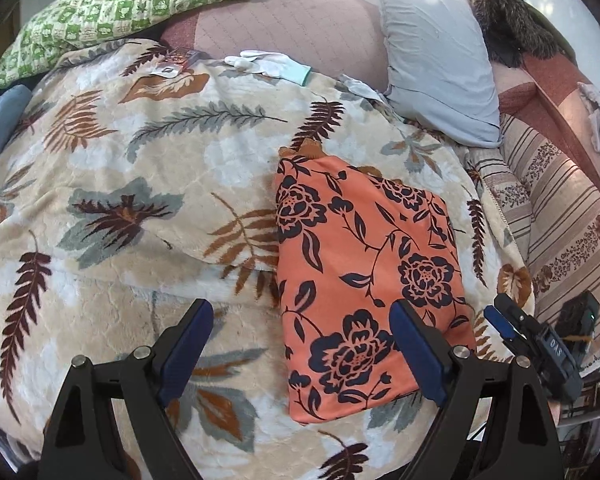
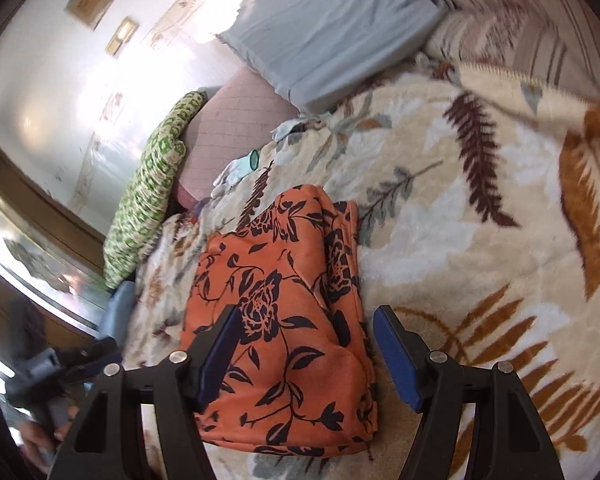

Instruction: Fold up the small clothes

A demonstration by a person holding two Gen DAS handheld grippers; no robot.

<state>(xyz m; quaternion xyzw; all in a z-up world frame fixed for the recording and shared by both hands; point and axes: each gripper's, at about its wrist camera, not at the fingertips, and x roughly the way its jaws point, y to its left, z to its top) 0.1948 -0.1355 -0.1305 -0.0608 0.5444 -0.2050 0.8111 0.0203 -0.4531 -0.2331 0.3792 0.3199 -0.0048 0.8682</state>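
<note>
The left gripper [image 1: 302,344] is hovering with its jaws spread wide, and it is holding nothing. Its right finger is hanging over the near left part of the orange floral garment [image 1: 364,276], but I cannot tell if it is touching the cloth. The right gripper [image 2: 306,344] is also standing wide open and empty, with its left finger above the garment and its right finger just beside the layered edge. The garment is lying directly ahead of both tools as a compact rectangle, with several layers showing along one side, on the leaf-patterned blanket [image 1: 140,184]. Farther out, a white glove [image 1: 268,64] and a grey pillow [image 1: 436,68] are resting. To me the folding is looking nearly done; the next move probably calls for pressing the packet flat or pinching the stacked edge for one last fold.
</note>
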